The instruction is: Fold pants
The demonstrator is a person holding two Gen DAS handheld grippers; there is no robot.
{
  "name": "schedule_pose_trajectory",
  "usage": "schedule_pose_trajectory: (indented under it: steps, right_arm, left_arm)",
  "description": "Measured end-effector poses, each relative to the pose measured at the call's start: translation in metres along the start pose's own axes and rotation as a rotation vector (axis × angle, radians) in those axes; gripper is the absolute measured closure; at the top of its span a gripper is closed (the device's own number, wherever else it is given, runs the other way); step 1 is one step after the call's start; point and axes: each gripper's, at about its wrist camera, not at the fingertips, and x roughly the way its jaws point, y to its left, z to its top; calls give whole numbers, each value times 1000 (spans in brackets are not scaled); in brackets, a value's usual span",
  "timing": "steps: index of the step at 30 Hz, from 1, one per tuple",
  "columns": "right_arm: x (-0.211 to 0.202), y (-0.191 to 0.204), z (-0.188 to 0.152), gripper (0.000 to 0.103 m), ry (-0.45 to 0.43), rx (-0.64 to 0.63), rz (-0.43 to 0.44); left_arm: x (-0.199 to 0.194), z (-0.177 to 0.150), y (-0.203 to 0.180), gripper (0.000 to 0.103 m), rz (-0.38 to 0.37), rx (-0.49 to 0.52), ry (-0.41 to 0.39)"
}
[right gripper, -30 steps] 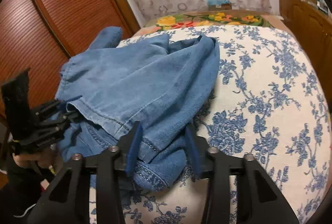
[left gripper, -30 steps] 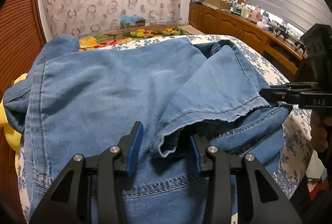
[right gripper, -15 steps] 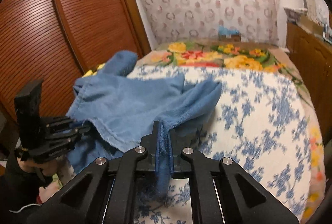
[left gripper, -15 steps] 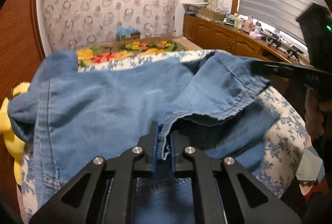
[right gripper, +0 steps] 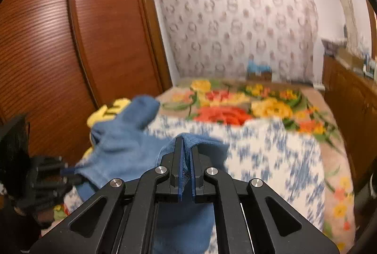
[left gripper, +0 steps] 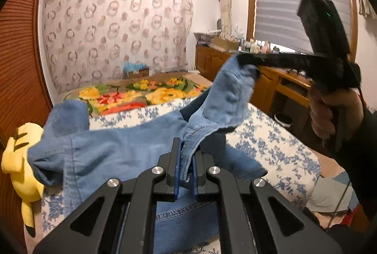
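Pants hem pinched in left claw, raised above bed.

Soft indoor light, fisheye-warped edges (right view motion-blurred)

No legible text, no labels, no brands — numbers neither

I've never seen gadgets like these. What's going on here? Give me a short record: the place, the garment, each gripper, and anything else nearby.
place: bedroom, bed with a blue-flowered cover
garment: blue denim pants, partly lifted off the bed
left gripper: shut on the pants' edge
right gripper: shut on another edge of the pants, held up by a hand
nearby: yellow plush toy at the bed's side, by a wooden wardrobe
far end: bright floral blanket
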Motion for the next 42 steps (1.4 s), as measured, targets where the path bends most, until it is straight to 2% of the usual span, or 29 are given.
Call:
schedule_pose_trajectory:
  steps: [2, 7, 13, 21, 28, 32, 34, 36, 39, 42]
  right_arm:
    - [2, 12, 21, 101, -22, -34, 8]
    - [25, 42, 55, 101, -29, -87, 42]
    - [86, 90, 72, 102, 28, -160, 95]
    - [190, 155, 42, 102, 202, -261, 146]
    - [240, 188, 6, 102, 288, -299, 157]
    - [253, 191, -3, 99, 321, -288, 127]
    - [253, 187, -4, 80, 322, -279, 112]
    - [246, 178, -2, 73, 303, -262, 117]
    - [223, 156, 2, 65, 260, -238, 109]
    - [194, 124, 1, 64, 232, -227, 71]
  left_arm:
    - [-12, 3, 4, 99, 35, -4, -17]
    - [-36, 2, 29, 99, 68, -64, -42]
    - [-45, -28, 57, 99, 82, -144, -18]
    - [-33, -82, 90, 99, 103, -246, 64]
    - [-28, -113, 108, 98, 114, -296, 109]
    - [-22, -120, 116, 95, 123, -325, 137]
    - [-21, -121, 116, 92, 133, -322, 144]
    - [-22, -119, 114, 90, 142, -316, 149]
    - [-25, -115, 112, 82, 168, -296, 145]
    - [-28, -111, 111, 70, 185, -280, 135]
